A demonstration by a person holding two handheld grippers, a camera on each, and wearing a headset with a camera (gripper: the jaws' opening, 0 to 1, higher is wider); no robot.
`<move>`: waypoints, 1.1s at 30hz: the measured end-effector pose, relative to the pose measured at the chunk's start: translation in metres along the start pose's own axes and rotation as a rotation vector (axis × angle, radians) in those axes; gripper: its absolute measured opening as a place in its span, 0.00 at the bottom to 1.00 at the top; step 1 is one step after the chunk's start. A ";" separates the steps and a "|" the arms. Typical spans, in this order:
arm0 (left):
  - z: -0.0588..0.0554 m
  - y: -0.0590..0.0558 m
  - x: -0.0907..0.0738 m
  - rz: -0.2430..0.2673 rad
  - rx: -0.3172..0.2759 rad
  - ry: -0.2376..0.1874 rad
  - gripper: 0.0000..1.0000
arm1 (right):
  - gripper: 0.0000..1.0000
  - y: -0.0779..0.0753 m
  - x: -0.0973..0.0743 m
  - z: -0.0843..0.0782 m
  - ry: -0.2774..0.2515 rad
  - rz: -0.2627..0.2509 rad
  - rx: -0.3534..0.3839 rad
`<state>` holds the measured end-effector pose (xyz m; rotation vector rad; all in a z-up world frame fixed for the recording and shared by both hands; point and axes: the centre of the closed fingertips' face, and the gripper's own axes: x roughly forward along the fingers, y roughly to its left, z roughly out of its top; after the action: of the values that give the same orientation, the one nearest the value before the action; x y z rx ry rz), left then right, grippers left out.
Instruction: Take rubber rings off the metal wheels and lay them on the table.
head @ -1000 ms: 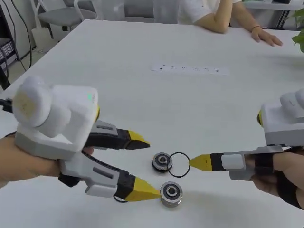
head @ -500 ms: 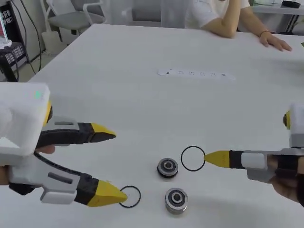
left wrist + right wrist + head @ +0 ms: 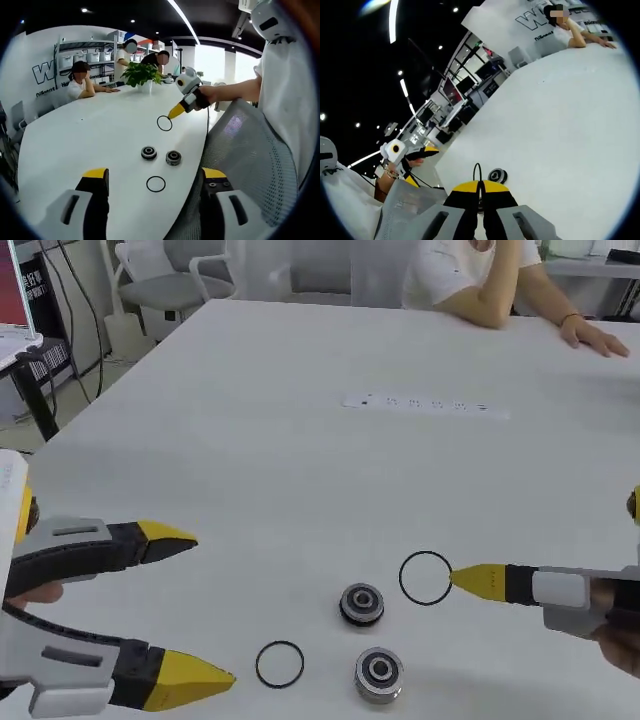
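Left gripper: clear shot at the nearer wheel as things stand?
Probably yes. The left gripper is open and empty, and the nearer wheel stands apart from the other wheel. Only a loose ring lies flat between gripper and wheel.

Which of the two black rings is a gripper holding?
The farther ring, pinched in the right gripper's shut yellow tips. The other ring lies loose on the table, near the open left gripper.

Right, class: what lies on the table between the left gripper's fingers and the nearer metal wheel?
A loose rubber ring lies flat between the left gripper and that wheel, touching neither, as the head view shows.
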<state>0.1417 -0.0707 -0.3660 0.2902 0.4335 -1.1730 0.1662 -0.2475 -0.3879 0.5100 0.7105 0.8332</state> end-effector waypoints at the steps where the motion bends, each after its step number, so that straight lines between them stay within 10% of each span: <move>1: -0.001 0.000 -0.001 0.005 -0.005 -0.001 0.72 | 0.00 0.000 0.000 0.000 -0.002 0.000 0.000; 33: -0.025 -0.014 0.004 0.057 -0.117 -0.008 0.79 | 0.00 0.004 -0.008 0.012 -0.063 0.019 -0.005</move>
<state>0.1254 -0.0682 -0.3897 0.1954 0.4819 -1.0885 0.1691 -0.2533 -0.3749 0.5370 0.6464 0.8331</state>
